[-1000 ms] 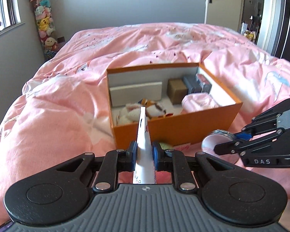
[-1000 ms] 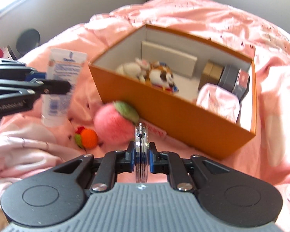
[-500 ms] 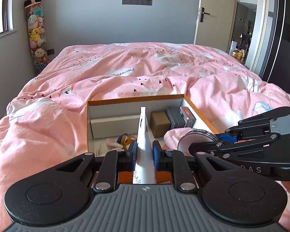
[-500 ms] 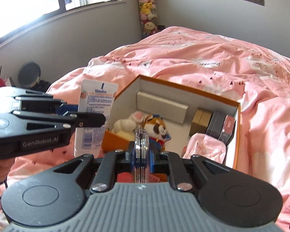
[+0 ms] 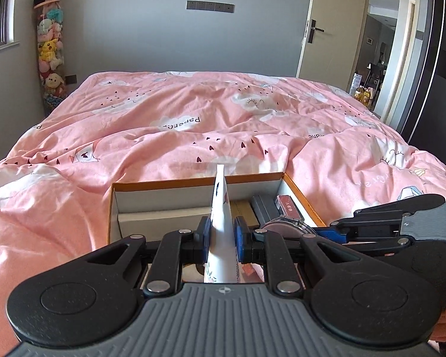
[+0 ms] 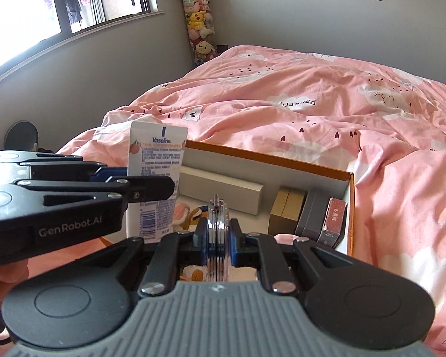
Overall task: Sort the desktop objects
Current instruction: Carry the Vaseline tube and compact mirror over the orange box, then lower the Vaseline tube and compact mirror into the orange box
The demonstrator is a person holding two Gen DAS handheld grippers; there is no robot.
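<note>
Left wrist view: left gripper [image 5: 222, 235] pinches a white tube [image 5: 221, 223] edge-on over the orange box [image 5: 193, 182]; its own body hides the box's near half; pink duvet [image 5: 193, 125], grey wall.

Right wrist view: right gripper [image 6: 218, 239] clamps a clear round case [image 6: 218, 232], contents unreadable; window at left.

Right tongs [image 6: 218, 245] clamp a clear round compact [image 6: 218, 232] edge-on above the orange box [image 6: 282, 157] on the pink bed [image 6: 312, 113]. Left tongs [image 6: 151, 184] grip a Vaseline tube [image 6: 156, 166] upright at the box's left edge. Small boxes [image 6: 309, 217] line its far right corner.
</note>
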